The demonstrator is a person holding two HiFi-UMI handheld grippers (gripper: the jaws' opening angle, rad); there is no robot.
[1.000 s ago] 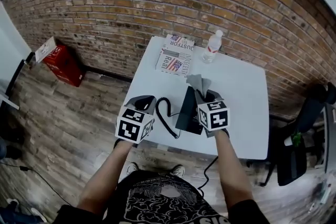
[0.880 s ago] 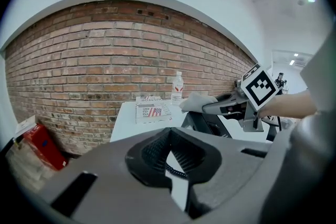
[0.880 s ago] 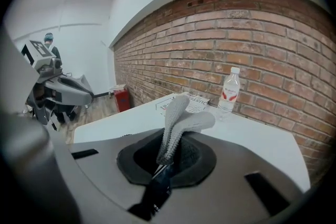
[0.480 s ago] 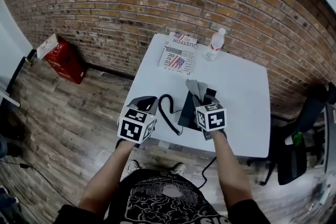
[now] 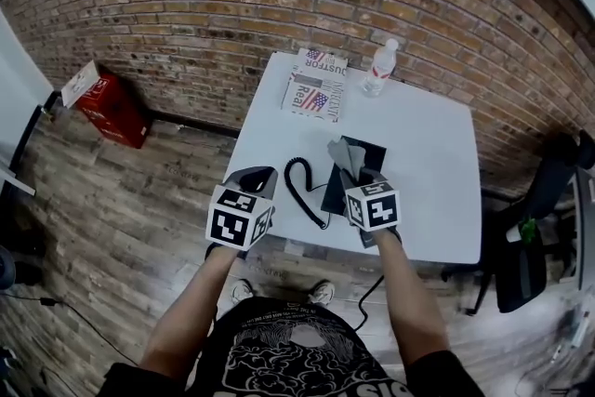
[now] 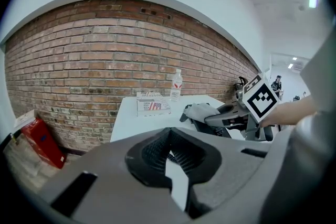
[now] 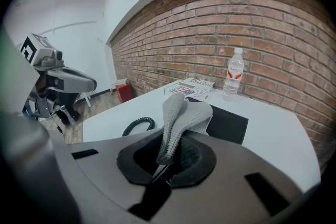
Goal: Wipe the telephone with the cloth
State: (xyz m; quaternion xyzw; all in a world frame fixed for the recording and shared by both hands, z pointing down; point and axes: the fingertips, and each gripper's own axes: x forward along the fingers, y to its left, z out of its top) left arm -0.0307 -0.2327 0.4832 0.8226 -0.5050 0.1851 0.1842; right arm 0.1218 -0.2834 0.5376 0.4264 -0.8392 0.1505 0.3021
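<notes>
The cloth (image 7: pixel 181 115) is clamped in the closed jaws of the right gripper (image 5: pixel 357 176), over the telephone (image 5: pixel 373 151) at mid-frame on the table (image 5: pixel 428 163). The left gripper (image 5: pixel 251 179) is closed on nothing, left of centre.

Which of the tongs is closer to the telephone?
Right. The right tongs, gripping the cloth, hover over the telephone; the left tongs are at the table's left edge, beyond the coiled cord.

White table (image 5: pixel 429 137): telephone (image 5: pixel 334 195), newspaper (image 5: pixel 316 85), bottle (image 5: pixel 376 70)
</notes>
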